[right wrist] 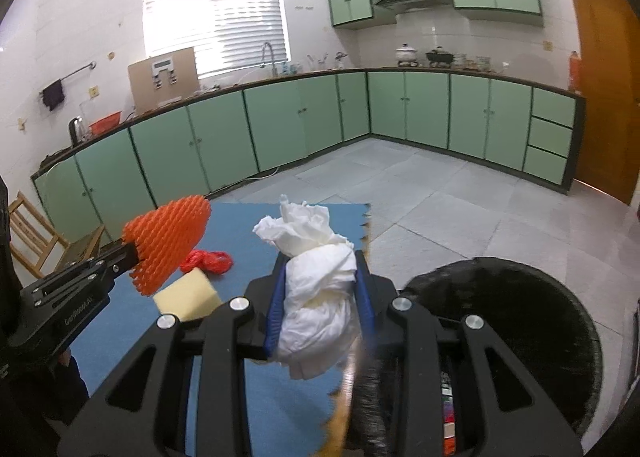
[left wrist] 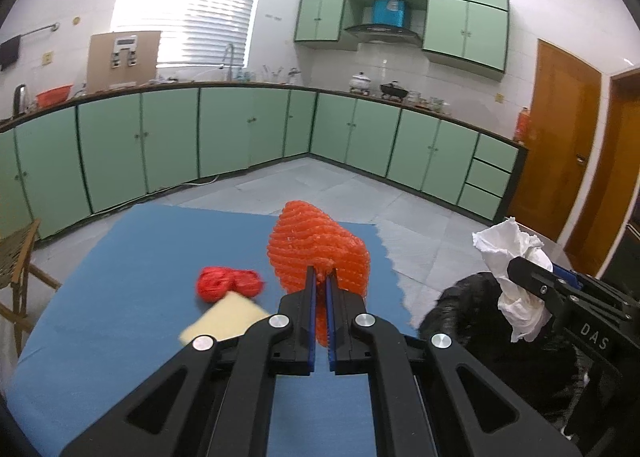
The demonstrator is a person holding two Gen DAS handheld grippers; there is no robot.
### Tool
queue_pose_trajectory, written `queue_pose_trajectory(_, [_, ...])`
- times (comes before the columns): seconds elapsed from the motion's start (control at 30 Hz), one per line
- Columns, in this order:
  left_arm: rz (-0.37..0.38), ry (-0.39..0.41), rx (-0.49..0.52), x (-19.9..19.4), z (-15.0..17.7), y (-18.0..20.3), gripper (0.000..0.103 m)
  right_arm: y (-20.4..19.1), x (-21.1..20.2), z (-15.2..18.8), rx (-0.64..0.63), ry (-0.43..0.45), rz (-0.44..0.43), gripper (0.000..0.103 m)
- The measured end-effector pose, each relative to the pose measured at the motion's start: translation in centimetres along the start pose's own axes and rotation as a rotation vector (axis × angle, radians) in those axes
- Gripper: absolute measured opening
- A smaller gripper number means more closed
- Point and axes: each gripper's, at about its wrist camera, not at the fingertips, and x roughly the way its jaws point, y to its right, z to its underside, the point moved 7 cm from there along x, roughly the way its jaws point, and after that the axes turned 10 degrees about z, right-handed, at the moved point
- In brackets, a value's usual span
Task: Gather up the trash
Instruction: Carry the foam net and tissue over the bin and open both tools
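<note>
My left gripper (left wrist: 320, 277) is shut on an orange foam fruit net (left wrist: 318, 247), held up above the blue cloth (left wrist: 140, 257); the same net (right wrist: 168, 235) and left gripper (right wrist: 134, 253) show at the left of the right wrist view. My right gripper (right wrist: 320, 261) is shut on a crumpled white tissue wad (right wrist: 316, 277), seen again as the tissue (left wrist: 512, 269) at the right of the left wrist view. A red net bundle (left wrist: 228, 283) and a pale yellow sponge (left wrist: 224, 321) lie on the cloth. A black-lined trash bin (right wrist: 520, 317) stands just right of the table.
Green kitchen cabinets (left wrist: 240, 129) run along the far walls with a grey tiled floor (right wrist: 440, 197) between. A wooden chair (right wrist: 36, 241) stands left of the table, and a wooden door (left wrist: 552, 137) is at the right. The cloth's right edge (right wrist: 366, 225) is ragged.
</note>
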Motion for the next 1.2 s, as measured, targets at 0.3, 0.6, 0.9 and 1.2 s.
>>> queue_pose_trajectory(0.3, [0.092, 0.001, 0.050, 1.3, -0.6, 6.6, 0.004, 6.2, -2.3, -0.1, 0.043, 0.030, 0.086, 0.030])
queue_pose_trajectory(0.6, [0.179, -0.004, 0.094, 2.5, -0.3, 12.6, 0.004, 12.1, -4.1, 0.9, 0.083, 0.045, 0.152, 0.030])
queue_pose_trajectory(0.9, [0.262, -0.033, 0.148, 4.3, 1.1, 18.3, 0.004, 17.9, -5.2, 2.6, 0.123, 0.039, 0.222, 0.030])
queue_pose_trajectory(1.2, [0.310, -0.106, 0.145, 7.9, 3.5, 21.8, 0.004, 22.5, -3.7, 5.9, 0.160, -0.021, 0.287, 0.030])
